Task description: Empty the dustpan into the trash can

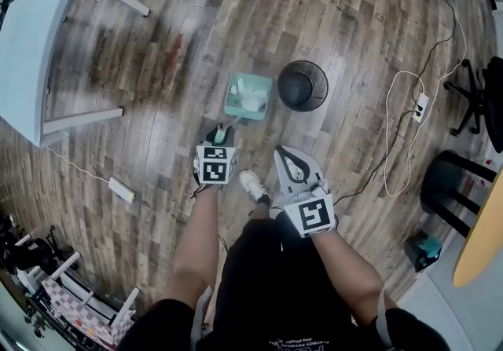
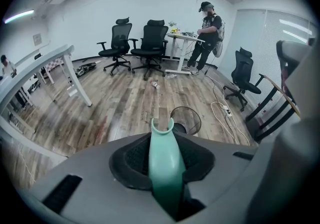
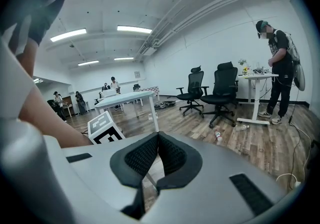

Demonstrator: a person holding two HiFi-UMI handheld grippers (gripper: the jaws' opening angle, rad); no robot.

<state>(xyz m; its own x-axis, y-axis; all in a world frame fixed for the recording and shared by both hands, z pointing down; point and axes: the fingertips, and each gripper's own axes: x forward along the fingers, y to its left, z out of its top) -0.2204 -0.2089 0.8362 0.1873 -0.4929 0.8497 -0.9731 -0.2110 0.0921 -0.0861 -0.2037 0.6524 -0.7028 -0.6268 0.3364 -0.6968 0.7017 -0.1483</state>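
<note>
Clamping the dustpan handle (image 2: pixel 165 165) in our left hand-held gripper (image 1: pixel 222 136).
We are holding the right hand-held gripper (image 1: pixel 289 159) closed, empty; trash can (image 1: pixel 302 85) sitting at the dustpan (image 1: pixel 248 96)'s three o'clock.

Your grey left gripper (image 1: pixel 222 136), with its black ribbed pads, points steeply down in front of you. Its jaws are closed on the mint-green plastic dustpan handle (image 2: pixel 165 163), which stands upright between the pads. Your bare left forearm (image 1: pixel 196 243) reaches out to it, nearly straight. Your grey right gripper (image 1: pixel 283 155) hangs just beside it at a shallower tilt, tips together with nothing between them, carried on your bare right forearm (image 1: pixel 352 267).
</note>
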